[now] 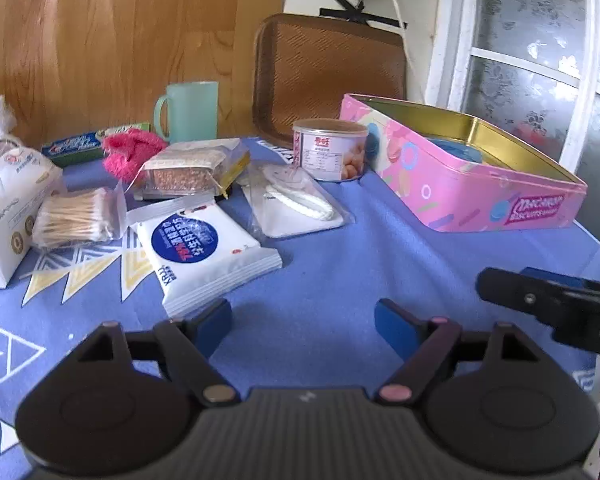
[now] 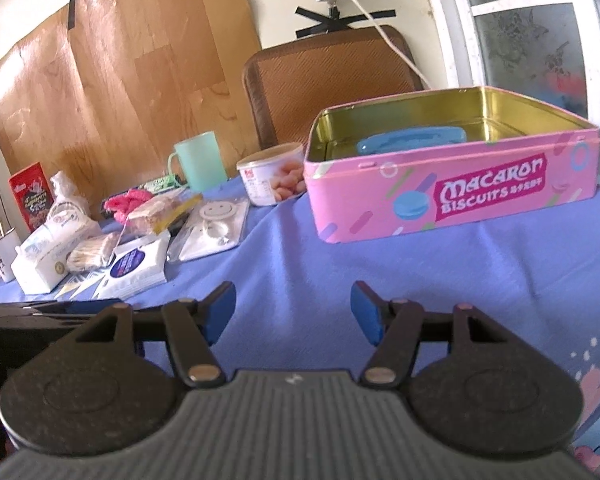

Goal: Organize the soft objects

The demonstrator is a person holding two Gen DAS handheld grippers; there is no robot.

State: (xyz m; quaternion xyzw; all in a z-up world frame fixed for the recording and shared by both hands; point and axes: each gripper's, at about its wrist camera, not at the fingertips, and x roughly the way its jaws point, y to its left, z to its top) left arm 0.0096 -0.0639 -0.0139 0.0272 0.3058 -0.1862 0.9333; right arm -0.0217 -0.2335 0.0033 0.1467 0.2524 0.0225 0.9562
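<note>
We have both claws wide open, nothing held: left claw (image 1: 303, 322), right claw (image 2: 293, 312), both low over the table (image 2: 480, 264). Pink tin (image 2: 452, 196) open, blue item inside. Soft stuff sits left of it: wipes (image 1: 204, 256), pink cloth (image 1: 130, 152), tissue pack (image 1: 8, 208), swabs (image 1: 74, 220).
</note>
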